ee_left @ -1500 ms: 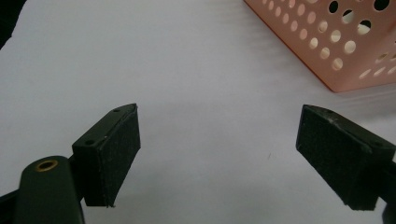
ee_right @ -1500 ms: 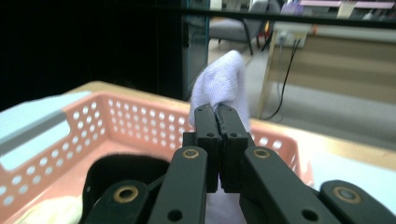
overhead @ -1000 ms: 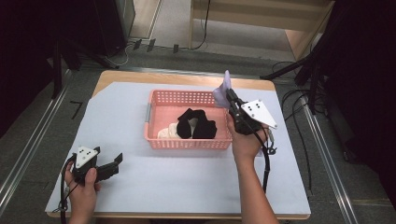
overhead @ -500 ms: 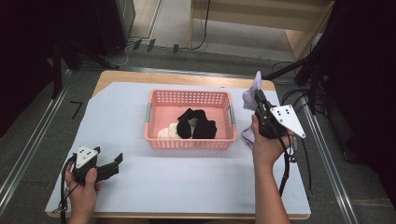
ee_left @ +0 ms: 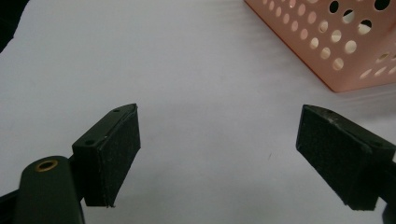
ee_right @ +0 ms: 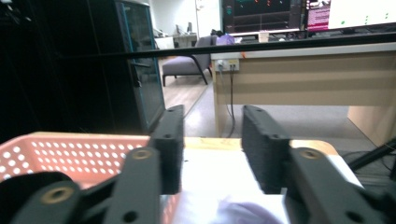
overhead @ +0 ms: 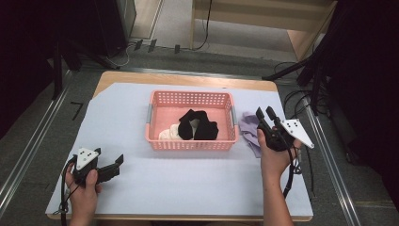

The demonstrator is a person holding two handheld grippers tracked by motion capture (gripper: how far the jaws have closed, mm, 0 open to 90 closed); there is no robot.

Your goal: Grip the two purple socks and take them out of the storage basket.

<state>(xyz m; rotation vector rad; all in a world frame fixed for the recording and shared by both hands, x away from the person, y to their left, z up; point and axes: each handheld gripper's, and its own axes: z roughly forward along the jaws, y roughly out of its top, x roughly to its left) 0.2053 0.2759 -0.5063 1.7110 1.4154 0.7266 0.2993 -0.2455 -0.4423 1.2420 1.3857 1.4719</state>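
My left gripper [overhead: 116,162]: jaws spread, empty, near table edge | my right gripper [overhead: 264,115]: jaws parted, apparently empty, above lilac cloth [overhead: 248,126] beside pink basket [overhead: 190,99]

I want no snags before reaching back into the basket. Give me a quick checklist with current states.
1. Right gripper empty, jaws apart: ok.
2. Purple cloth out of the pink basket, lying on the table beside it: ok.
3. Black garment and white item in the basket, reachable from above: ok.
4. Left gripper open, away from the basket: ok.
5. Whether the black and white pieces are tangled: cannot tell.
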